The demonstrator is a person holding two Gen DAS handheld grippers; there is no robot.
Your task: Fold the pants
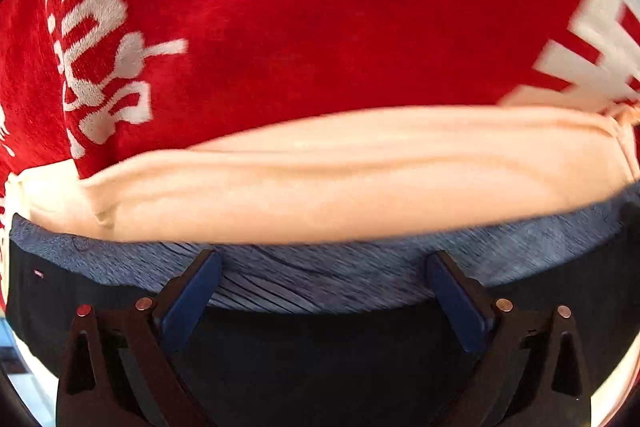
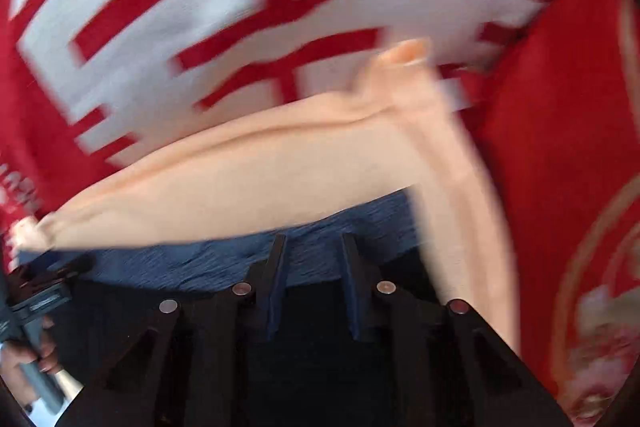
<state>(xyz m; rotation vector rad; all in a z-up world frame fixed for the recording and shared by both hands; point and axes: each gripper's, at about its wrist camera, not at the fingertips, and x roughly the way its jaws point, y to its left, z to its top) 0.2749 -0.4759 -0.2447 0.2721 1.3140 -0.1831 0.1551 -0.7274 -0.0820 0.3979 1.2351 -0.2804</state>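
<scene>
Red cloth with white lettering [image 1: 280, 7] covers the surface under both of your tools, and the peach pants [image 1: 320, 179] lie across it as a long, narrow band, just ahead of your jaws in both views. That narrow shape suggests the legs are already laid one over the other, so the lengthwise fold looks done; the crosswise folds look to be what's left.

Your left gripper [image 1: 324, 267] hangs above the near edge with its jaws spread wide and nothing between them. Only blue-grey fabric [image 1: 300, 279] shows in the gap, and I can't tell what that is.

Your right gripper [image 2: 314, 247] has its jaws drawn in to a narrow gap, and no cloth sits between the tips. Beyond them and off to the right, one end of the pants turns back and trails down past the right jaw. That end is smeared by motion blur, so whether it's a waistband or a hem I can't say.

At the left edge of the right view, your hand [image 2: 24, 359] is wrapped around the other tool's grey handle.

So: partly folded, nothing gripped yet.
</scene>
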